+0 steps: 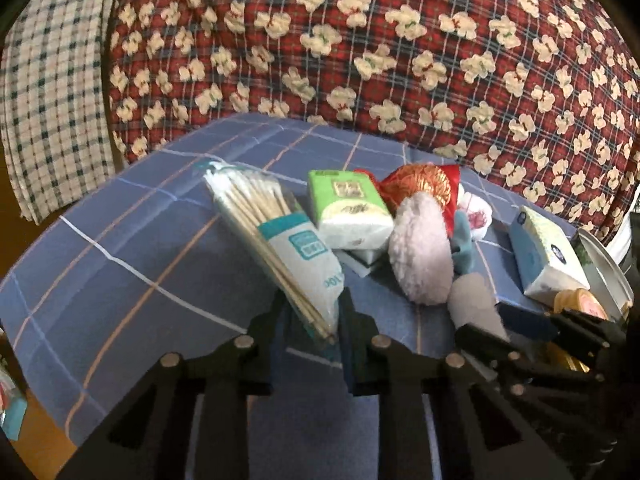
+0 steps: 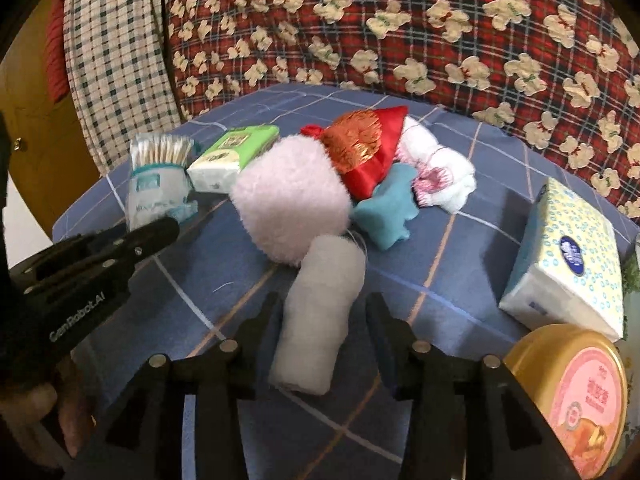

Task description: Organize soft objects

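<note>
My left gripper (image 1: 314, 312) is shut on the lower end of a clear bag of cotton swabs (image 1: 276, 232), which leans up and away over the blue checked cloth (image 1: 120, 260). My right gripper (image 2: 322, 312) stands open around a white fluffy roll (image 2: 320, 304) that lies on the cloth; a small gap shows beside the right finger. Behind the roll sit a pink fluffy puff (image 2: 288, 204), a red and gold pouch (image 2: 360, 148), a teal soft piece (image 2: 384, 208) and a white and pink cloth bundle (image 2: 440, 172). A green tissue pack (image 2: 236, 152) lies next to the swabs.
A blue and yellow tissue pack (image 2: 568, 256) and a round gold tin (image 2: 572, 392) sit at the right edge. A red flowered quilt (image 2: 440, 20) rises behind the table, with a green checked fabric (image 2: 116, 40) to its left. A hand (image 2: 36, 408) holds the left gripper.
</note>
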